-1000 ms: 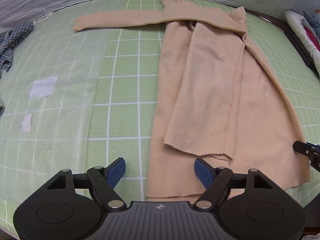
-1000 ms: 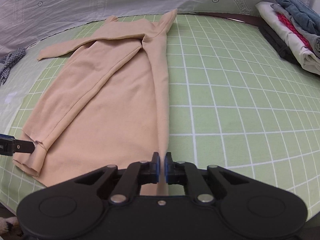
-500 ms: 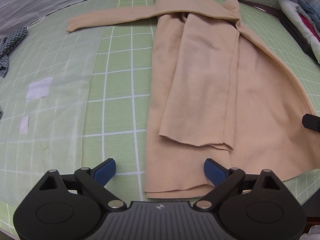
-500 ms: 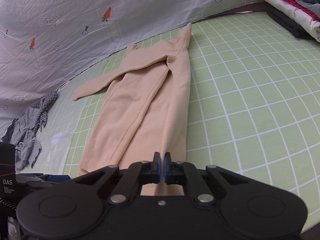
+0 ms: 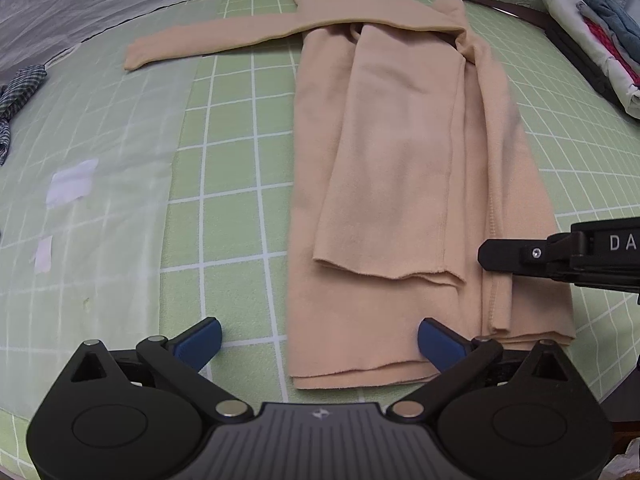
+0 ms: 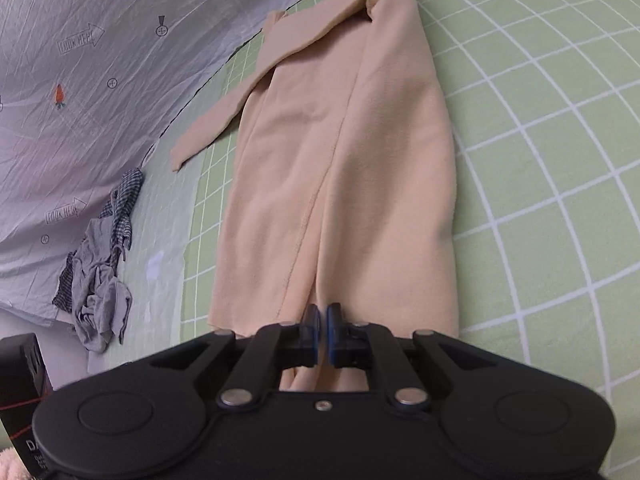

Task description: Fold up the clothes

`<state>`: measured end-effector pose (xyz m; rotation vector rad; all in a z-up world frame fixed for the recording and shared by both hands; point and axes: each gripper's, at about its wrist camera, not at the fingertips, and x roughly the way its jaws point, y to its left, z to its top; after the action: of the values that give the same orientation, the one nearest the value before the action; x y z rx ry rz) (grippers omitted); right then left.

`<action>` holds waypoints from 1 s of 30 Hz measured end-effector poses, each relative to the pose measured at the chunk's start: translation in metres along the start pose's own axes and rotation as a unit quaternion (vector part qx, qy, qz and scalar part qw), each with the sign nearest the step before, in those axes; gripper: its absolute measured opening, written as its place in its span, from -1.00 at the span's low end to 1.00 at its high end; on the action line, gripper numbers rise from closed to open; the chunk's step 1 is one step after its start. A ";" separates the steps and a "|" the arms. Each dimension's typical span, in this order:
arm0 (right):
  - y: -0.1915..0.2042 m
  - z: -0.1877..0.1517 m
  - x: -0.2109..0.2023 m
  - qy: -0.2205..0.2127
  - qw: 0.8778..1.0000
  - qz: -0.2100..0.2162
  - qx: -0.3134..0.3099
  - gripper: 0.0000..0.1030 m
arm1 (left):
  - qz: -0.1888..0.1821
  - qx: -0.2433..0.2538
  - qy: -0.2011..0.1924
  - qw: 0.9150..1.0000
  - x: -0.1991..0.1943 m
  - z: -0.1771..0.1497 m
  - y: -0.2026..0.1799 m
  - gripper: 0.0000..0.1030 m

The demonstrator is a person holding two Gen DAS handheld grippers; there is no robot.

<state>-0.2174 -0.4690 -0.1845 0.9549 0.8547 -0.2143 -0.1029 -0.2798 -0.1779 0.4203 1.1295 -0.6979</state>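
nearest, right gripper (image 6: pixel 321 330) with fingers pinched on the hem edge of the peach garment (image 5: pixel 404 168), likely to carry the right side over the middle; left gripper (image 5: pixel 319 342) with fingers spread wide and gripping nothing, poised at the near hem, probably ready to pin or take it. farther out on the green grid mat (image 5: pixel 240 184), garment lying lengthwise, 1 sleeve (image 5: pixel 216 42) stretched left, unfolded; stacked clothes (image 5: pixel 592 36) far right.

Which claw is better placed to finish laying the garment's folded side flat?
Right. The right claw is shut on the beige garment, holding its folded edge. The left claw is open at the hem, holding nothing.
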 end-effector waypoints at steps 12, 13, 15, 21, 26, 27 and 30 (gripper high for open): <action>0.014 0.020 -0.031 -0.022 0.999 0.006 -0.036 0.13 | -0.032 -0.082 0.006 0.996 -0.015 0.009 0.029 0.99; 0.015 0.024 -0.036 -0.033 0.999 0.004 -0.043 0.20 | -0.030 -0.097 -0.003 0.995 -0.020 0.011 0.035 0.99; 0.020 0.033 -0.043 -0.059 0.996 -0.009 -0.064 0.24 | -0.024 -0.124 -0.019 0.992 -0.029 0.016 0.047 0.99; 0.031 0.067 -0.048 -0.115 0.981 -0.075 -0.136 0.23 | 0.000 -0.173 -0.048 0.984 -0.037 0.042 0.080 0.99; 0.032 0.103 -0.035 -0.129 0.974 -0.107 -0.153 0.07 | 0.026 -0.193 -0.062 0.979 -0.034 0.068 0.102 0.99; 0.034 0.111 -0.031 -0.132 0.971 -0.112 -0.162 0.05 | 0.030 -0.197 -0.065 0.978 -0.032 0.073 0.107 0.99; 0.036 0.139 -0.019 -0.135 0.966 -0.120 -0.183 -0.11 | 0.043 -0.206 -0.072 0.975 -0.025 0.092 0.122 0.98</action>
<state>-0.1361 -0.5610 -0.1085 0.4625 0.7240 -0.3719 0.0374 -0.2427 -0.1237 0.0629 1.0782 -0.3958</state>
